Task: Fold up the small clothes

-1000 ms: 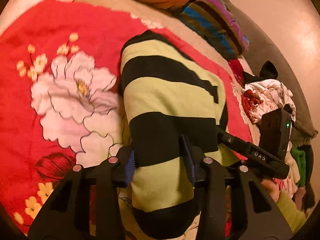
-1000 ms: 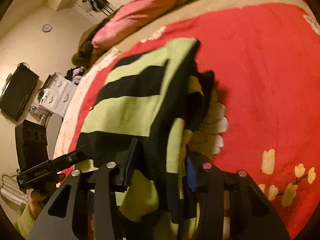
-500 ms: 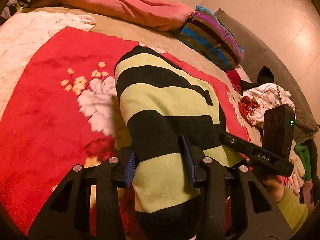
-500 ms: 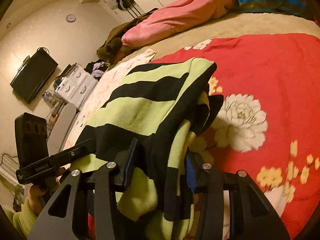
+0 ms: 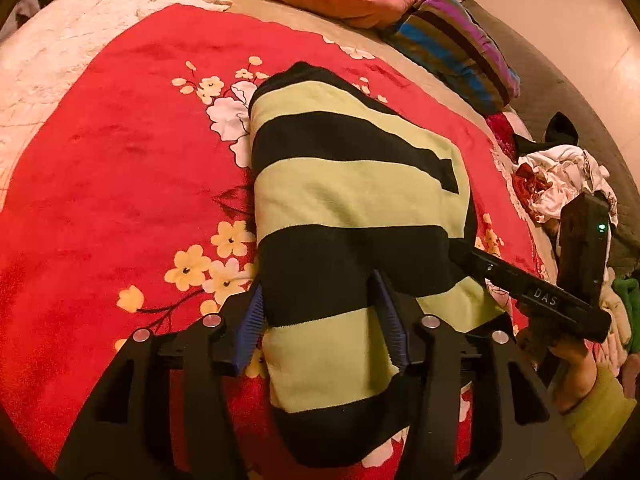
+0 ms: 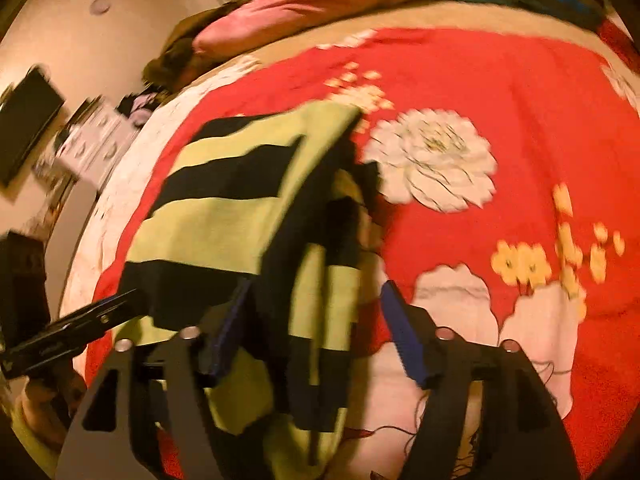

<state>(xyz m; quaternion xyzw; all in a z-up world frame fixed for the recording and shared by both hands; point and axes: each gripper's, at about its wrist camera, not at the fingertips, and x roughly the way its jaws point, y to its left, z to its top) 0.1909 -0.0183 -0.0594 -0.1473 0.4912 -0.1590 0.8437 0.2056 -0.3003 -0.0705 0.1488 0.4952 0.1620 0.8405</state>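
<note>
Lying folded on the red floral blanket [image 5: 100,168] of the bed, the striped garment [image 5: 344,200] — broad black and yellow-green bands — is seen with its near end between the fingers of both grippers, and it appears to have been laid there as a finished fold being let go. The left gripper [image 5: 320,316] is set astride the near left part of the garment; its jaws have just been opening, and although the cloth fills most of the gap, the blue pads [image 5: 250,322] no longer seem to press on it. The right gripper [image 6: 312,328] is placed over the thicker, layered right edge of the garment, where several folded layers are stacked; its jaws have just been opening too, and are held wide, with a clear gap between the cloth and the right-hand pad. Both tools being kept at the near edge is judged to serve one purpose — the fold is released evenly so that the layers are not dragged askew. At the far right a heap of mixed clothes [image 5: 560,176] is left beside the bed's edge, probably still to be folded. On the other gripper's black bar the letters "DAS" [image 5: 545,296] can be read in the left wrist view; no other writing is legible, the right wrist view being blurred.
</note>
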